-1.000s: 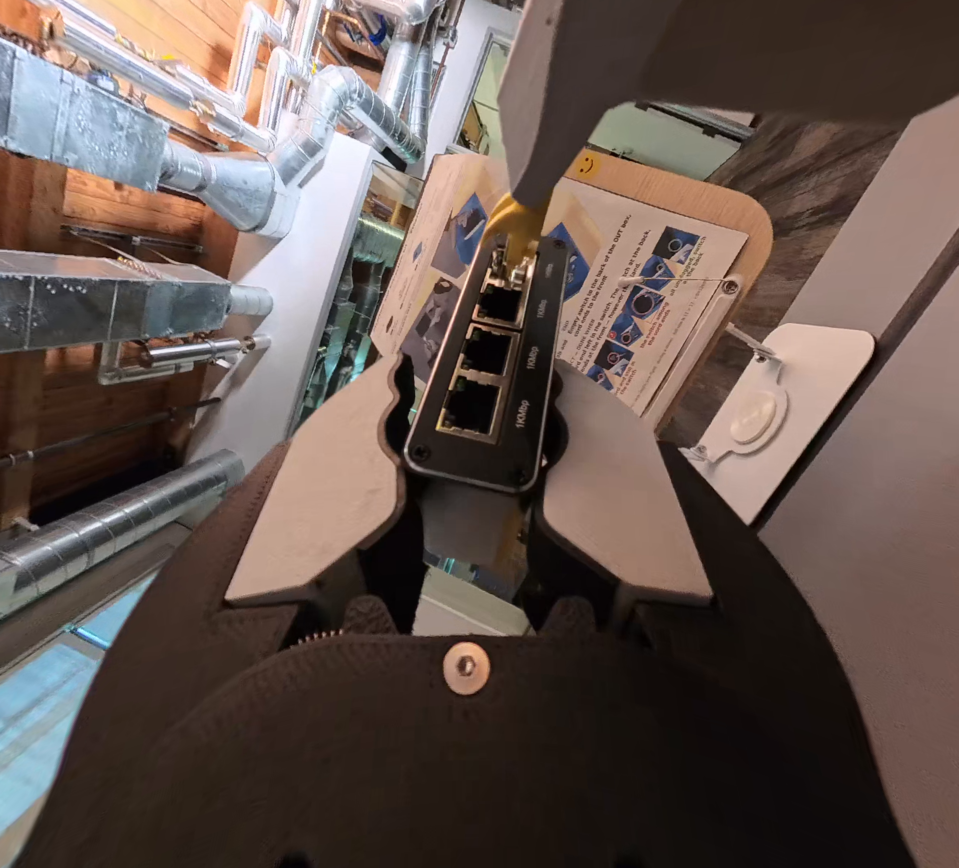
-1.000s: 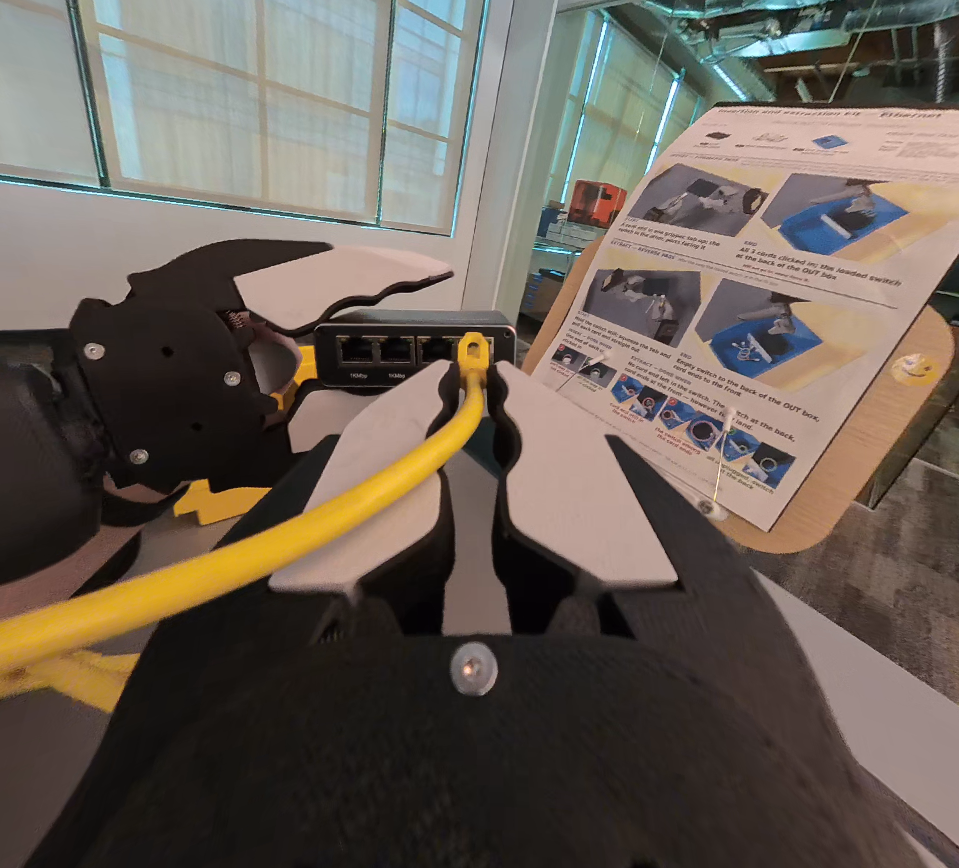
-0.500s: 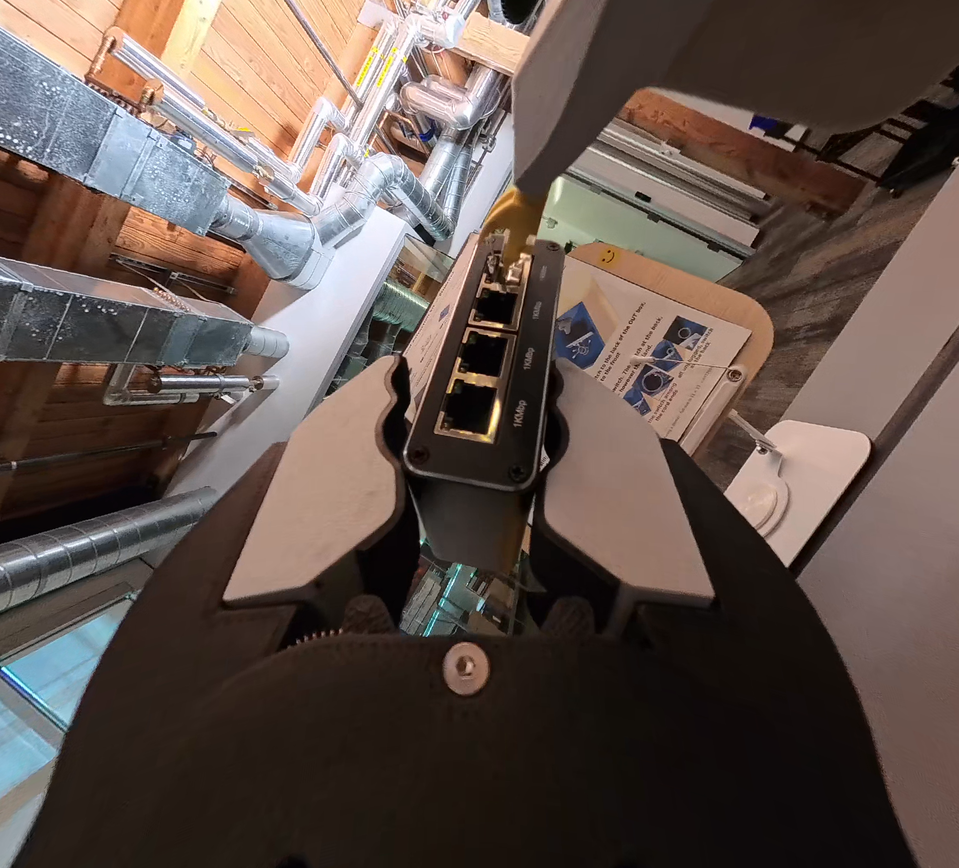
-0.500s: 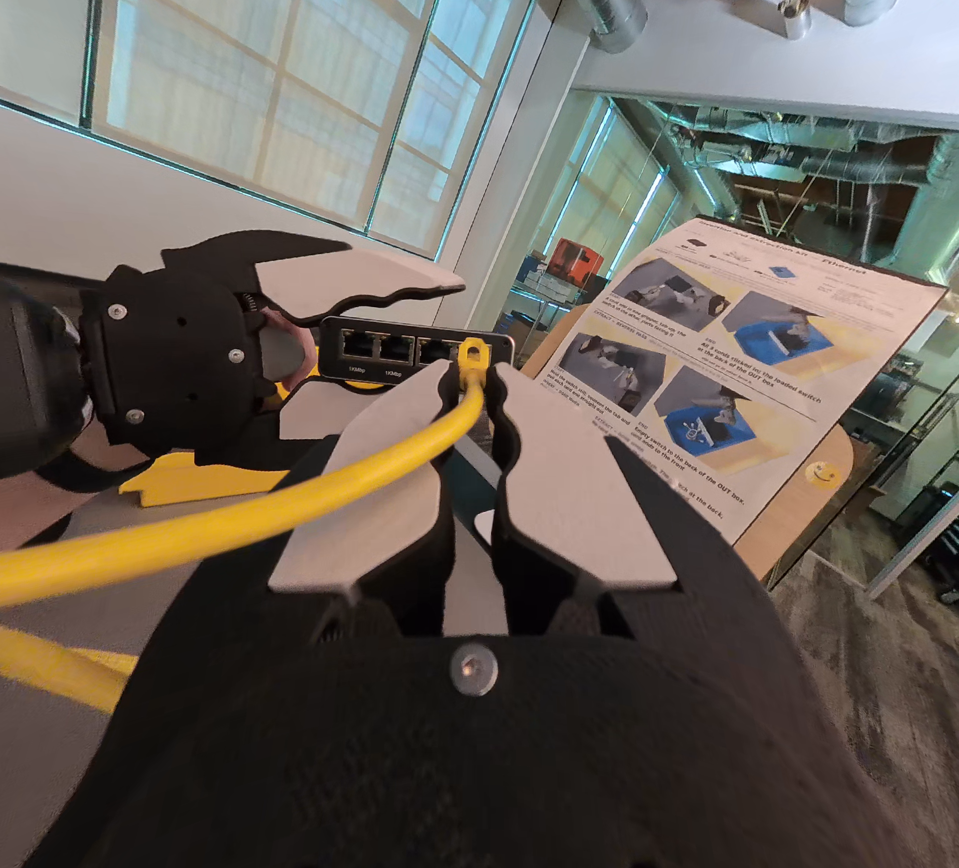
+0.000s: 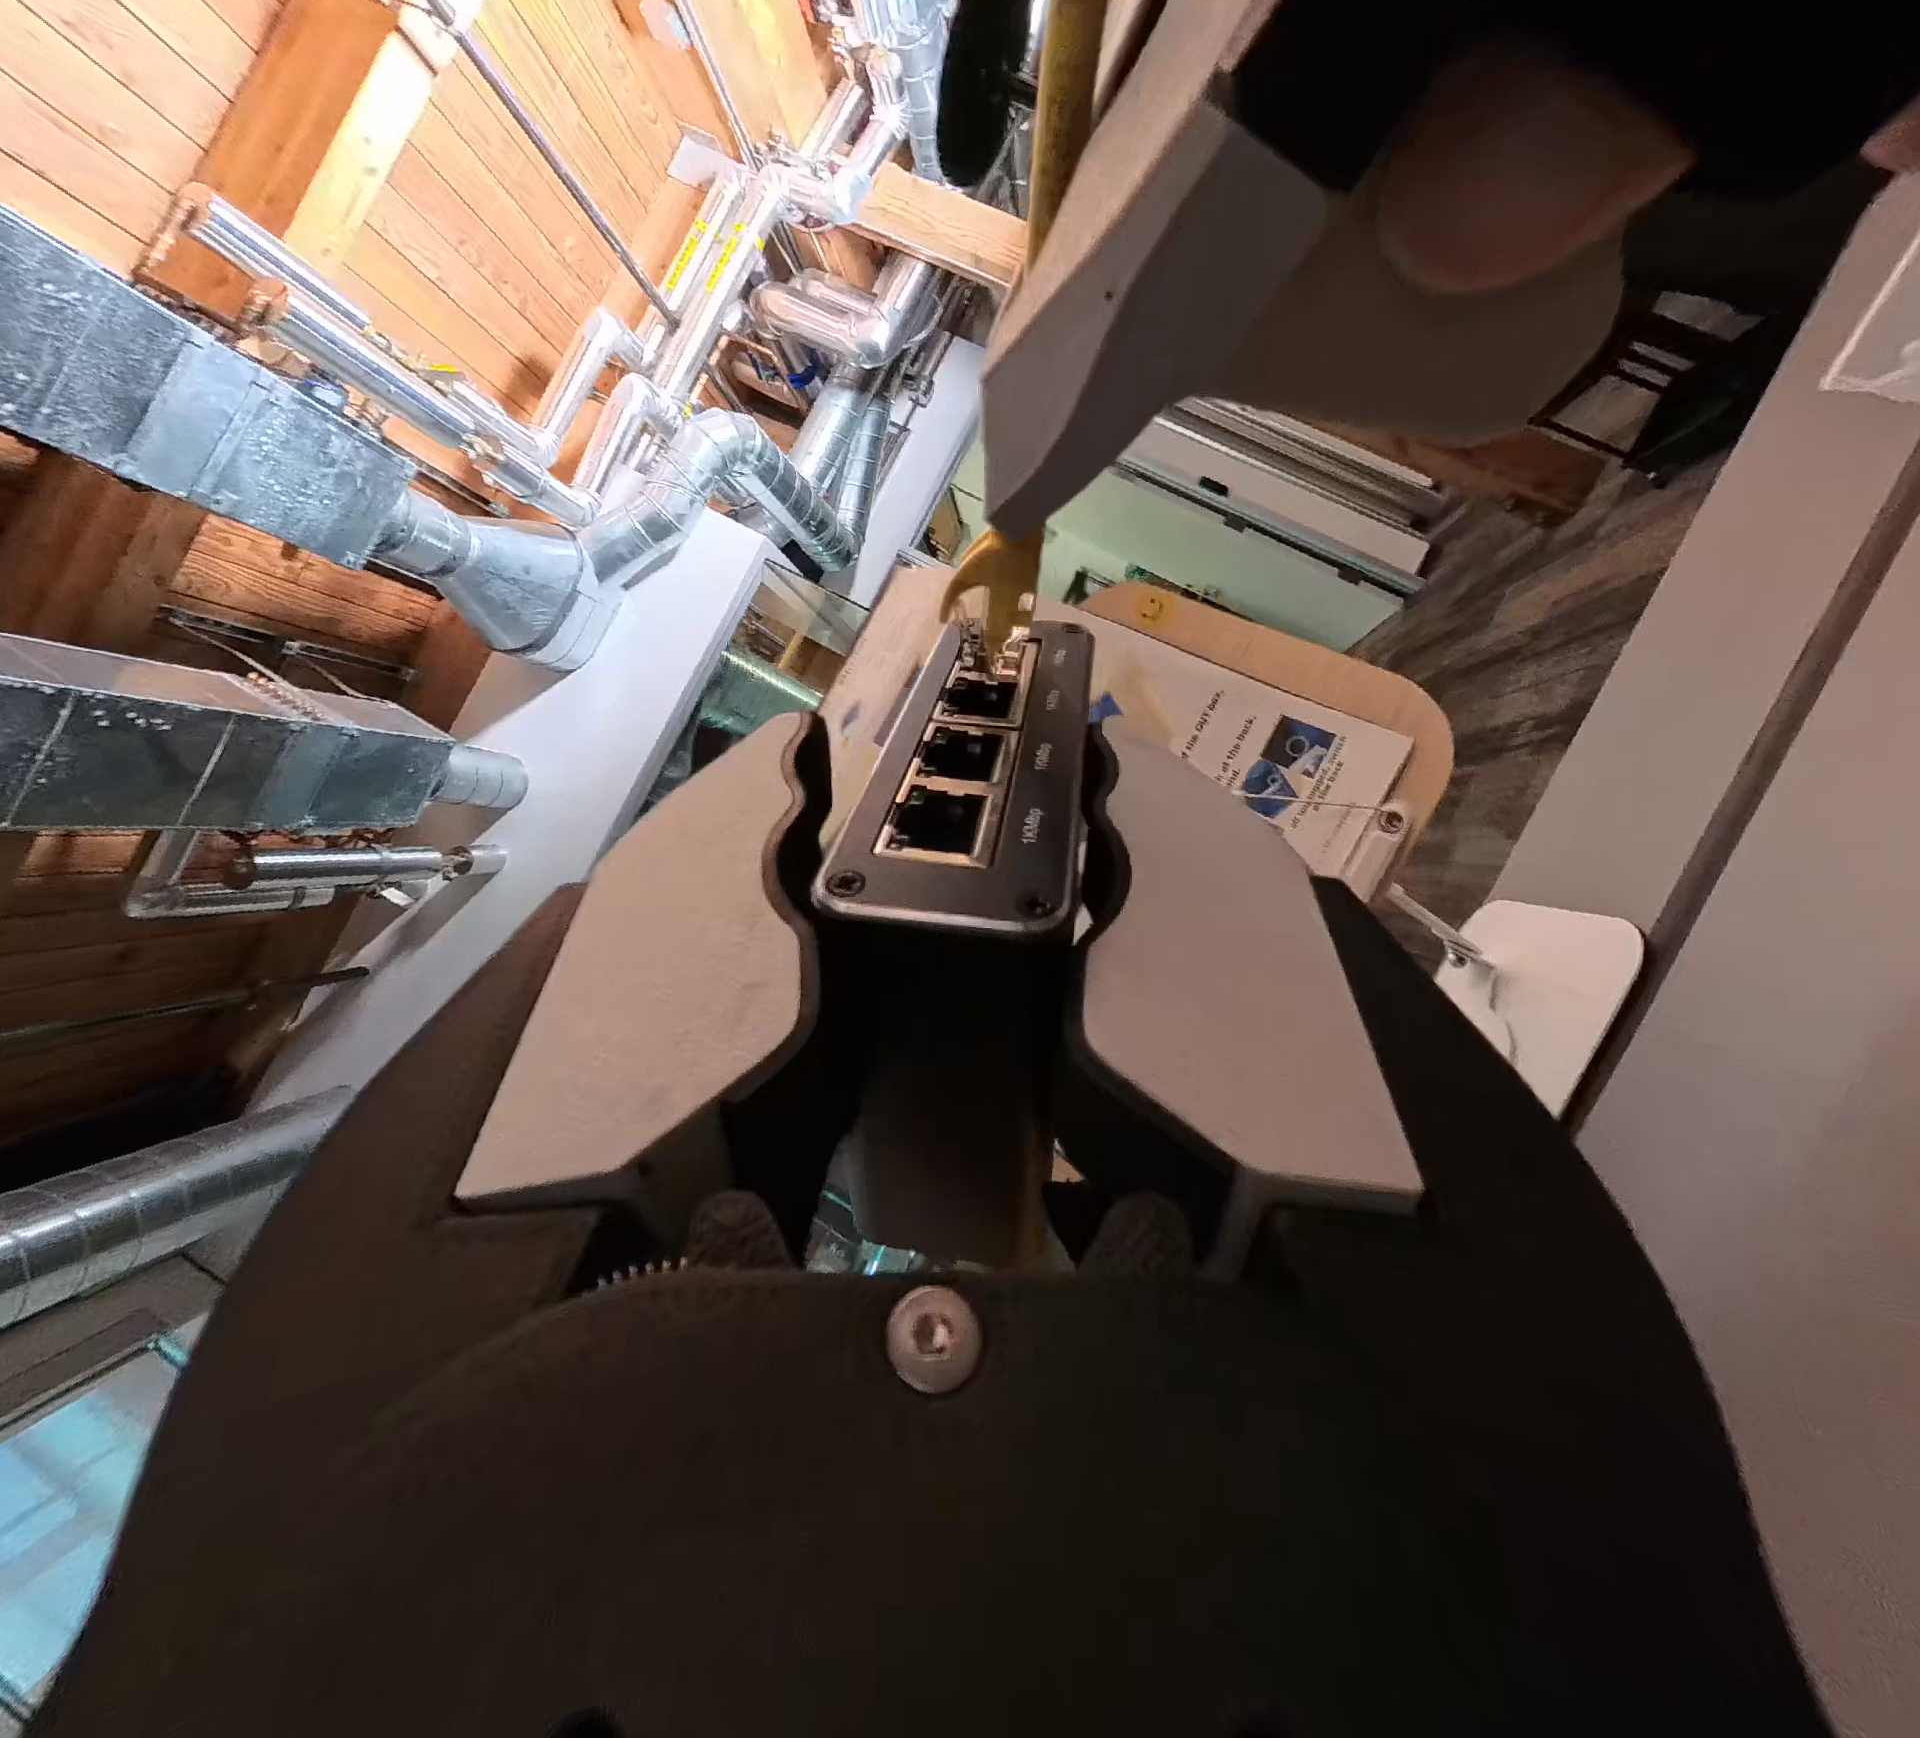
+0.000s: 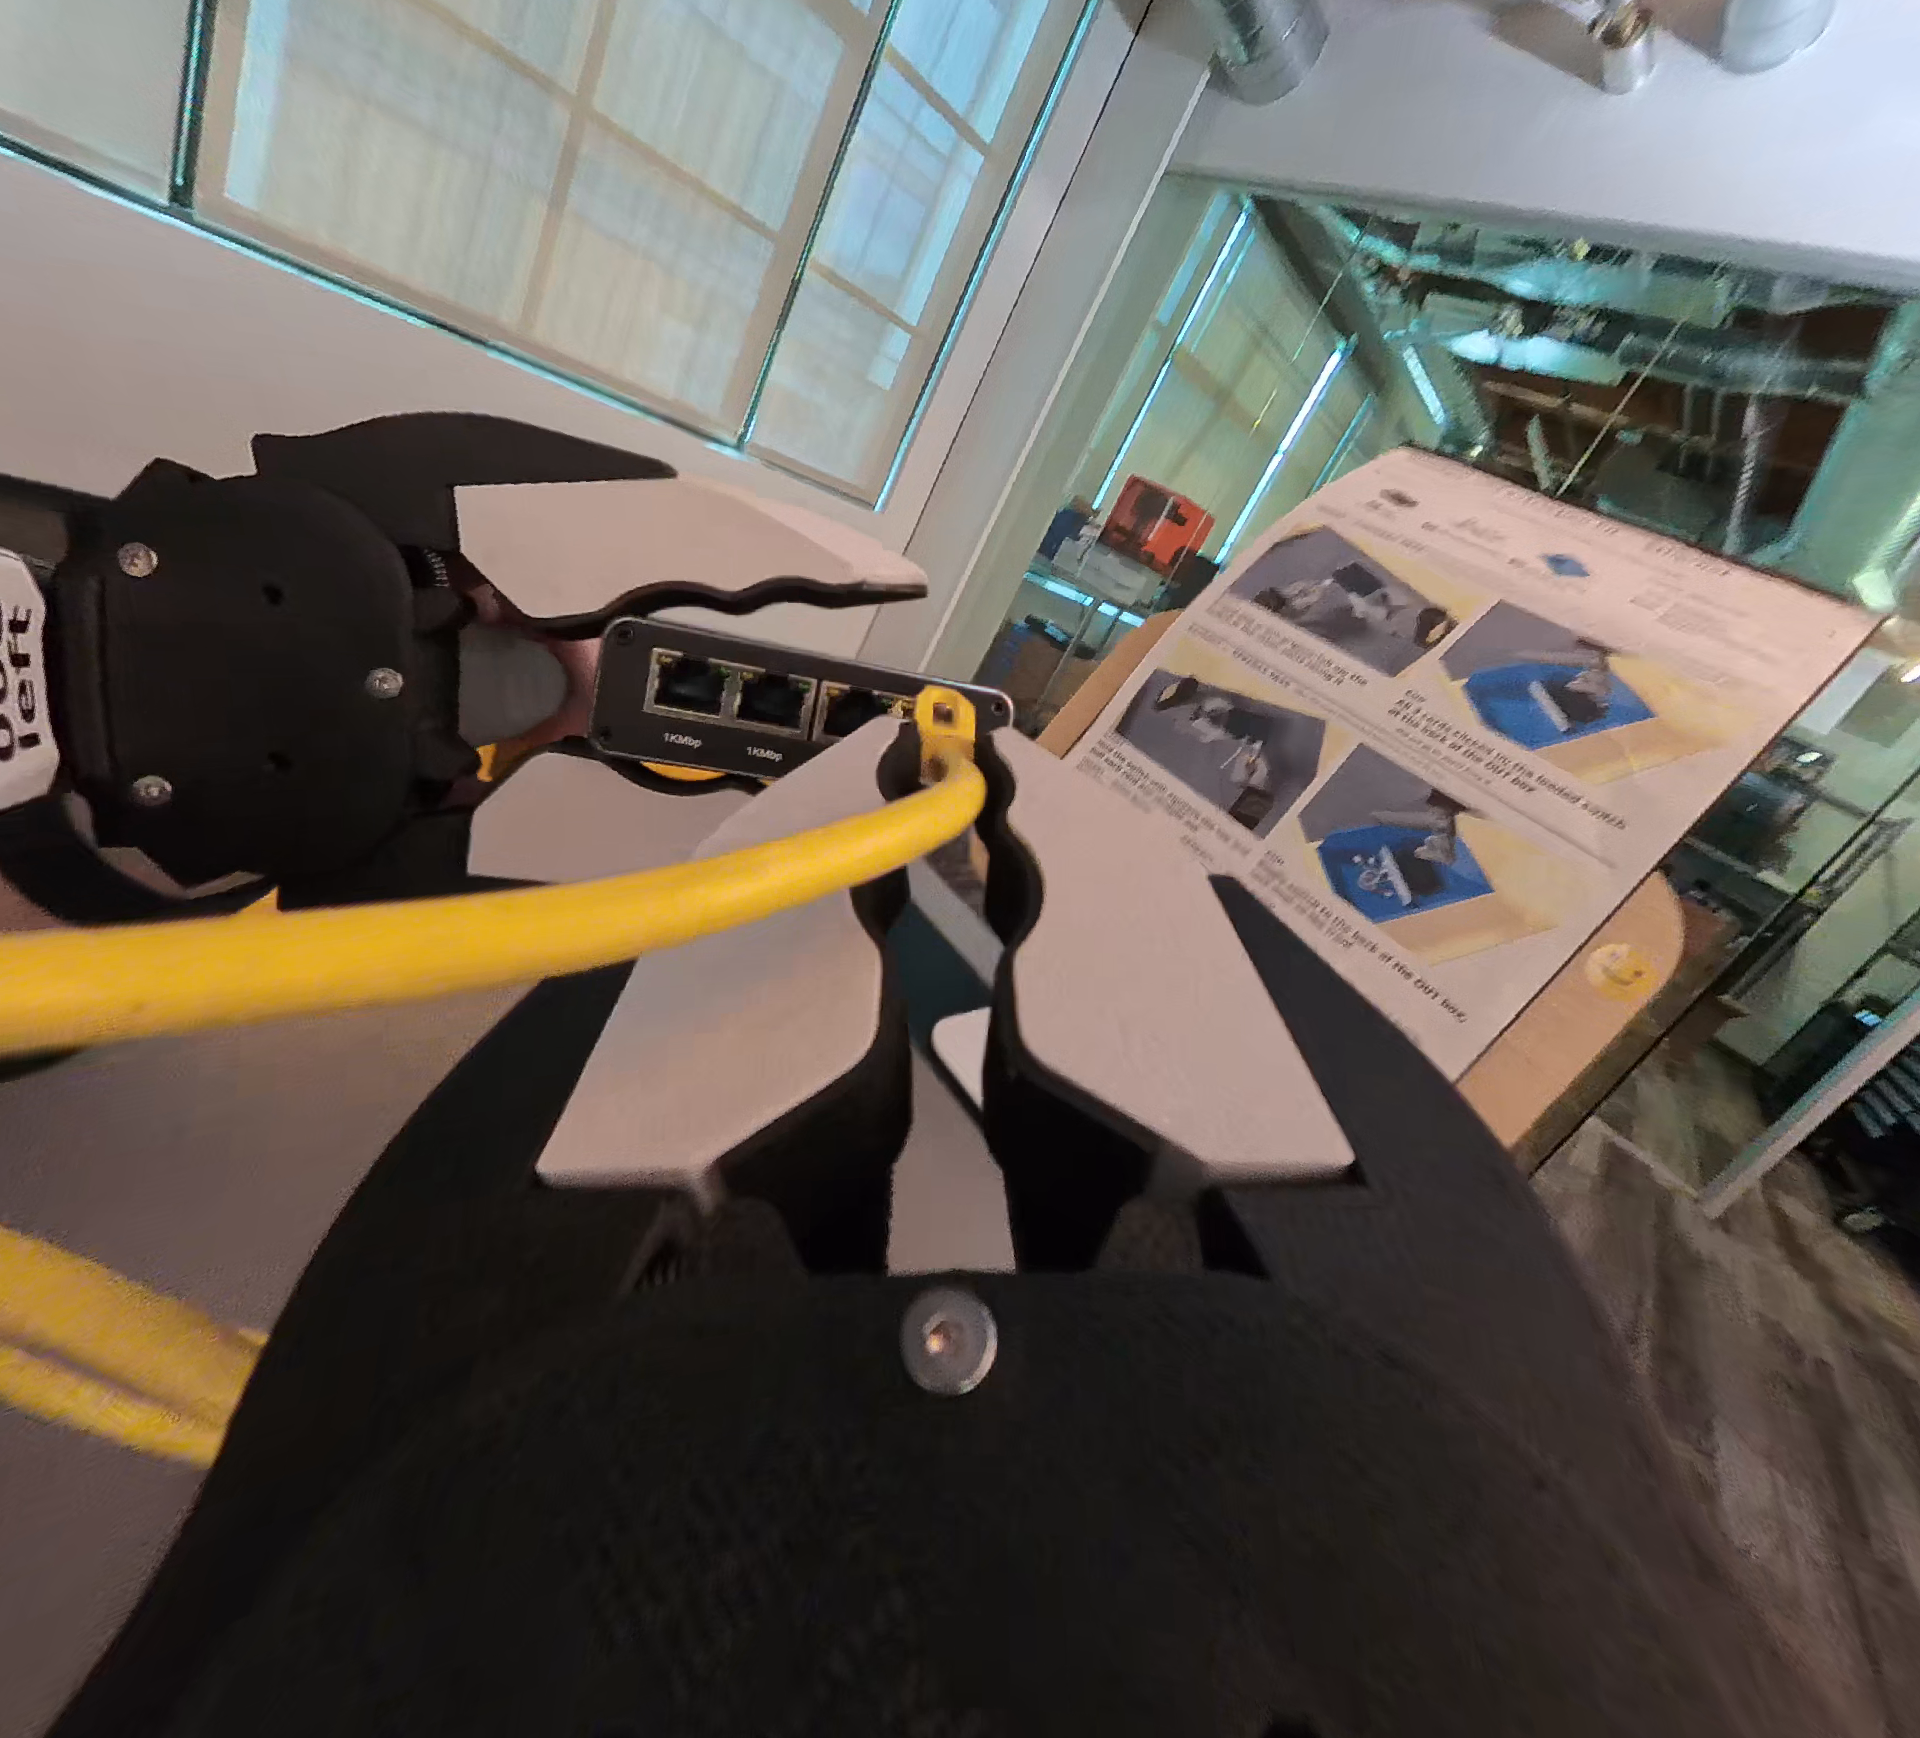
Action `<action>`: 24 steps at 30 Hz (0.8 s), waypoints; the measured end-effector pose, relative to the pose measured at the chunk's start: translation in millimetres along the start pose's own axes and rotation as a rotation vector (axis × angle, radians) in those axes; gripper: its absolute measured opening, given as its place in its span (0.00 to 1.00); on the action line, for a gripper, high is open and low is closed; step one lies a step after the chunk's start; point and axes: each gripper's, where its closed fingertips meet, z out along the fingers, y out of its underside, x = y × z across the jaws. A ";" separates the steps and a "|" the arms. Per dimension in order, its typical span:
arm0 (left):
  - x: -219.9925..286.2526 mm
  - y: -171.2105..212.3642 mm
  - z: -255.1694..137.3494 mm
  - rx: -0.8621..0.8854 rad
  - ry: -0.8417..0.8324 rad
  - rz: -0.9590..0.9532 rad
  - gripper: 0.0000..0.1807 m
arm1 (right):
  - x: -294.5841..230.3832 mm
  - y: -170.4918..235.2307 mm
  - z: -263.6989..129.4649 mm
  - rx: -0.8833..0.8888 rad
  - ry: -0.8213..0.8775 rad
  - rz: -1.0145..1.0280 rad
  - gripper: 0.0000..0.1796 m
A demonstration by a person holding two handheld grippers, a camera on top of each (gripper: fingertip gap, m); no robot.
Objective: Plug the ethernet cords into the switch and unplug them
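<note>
My left gripper [image 5: 951, 784] is shut on a black ethernet switch [image 5: 961, 815] and holds it in the air, its row of ports facing sideways. The nearer ports are empty. My right gripper [image 6: 940, 738] is shut on the yellow ethernet cord [image 6: 582, 914] just behind its plug [image 6: 943, 720], which sits at the switch's [image 6: 727, 701] far-end port. In the left wrist view the plug [image 5: 997, 582] meets the far port under the right gripper's finger [image 5: 1132, 358]. The left gripper also shows in the right wrist view [image 6: 312, 649].
An instruction sheet on a wooden board [image 6: 1455, 753] stands to the right of the switch. More yellow cord [image 6: 104, 1356] lies on the grey table [image 6: 260, 1169] at lower left. Windows, ducts and ceiling pipes fill the background. A white plate [image 5: 1548, 992] sits on the table. Both grippers' tips are close together, under 4 cm apart.
Both grippers have tilted upward together, so more ceiling shows. The switch and plug stay joined at the far port, and both grips are unchanged.
</note>
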 end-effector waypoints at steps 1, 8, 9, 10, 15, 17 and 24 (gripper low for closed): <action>-3.7 -3.6 -1.1 0.006 -0.014 -0.008 0.26 | -0.5 -5.9 -2.1 0.027 0.018 -0.023 0.06; -14.1 -25.6 -9.4 0.033 -0.049 0.014 0.24 | -6.1 -40.2 -18.3 0.157 0.124 -0.177 0.06; -15.3 -26.4 -10.3 0.031 -0.063 0.033 0.21 | -6.4 -41.0 -18.7 0.157 0.118 -0.169 0.06; -16.7 -26.9 -10.7 0.032 -0.078 0.049 0.20 | -6.5 -41.8 -19.4 0.159 0.112 -0.163 0.06; -17.3 -30.0 -10.8 0.042 -0.027 -0.073 0.31 | -7.0 -45.6 -22.0 0.172 0.122 -0.191 0.05; -15.4 -33.5 -11.5 0.061 0.011 -0.135 0.34 | -5.8 -47.9 -24.1 0.182 0.130 -0.204 0.05; 6.2 -39.0 -8.9 0.099 0.250 -0.484 0.45 | 4.2 -50.1 -30.0 0.176 0.152 -0.214 0.05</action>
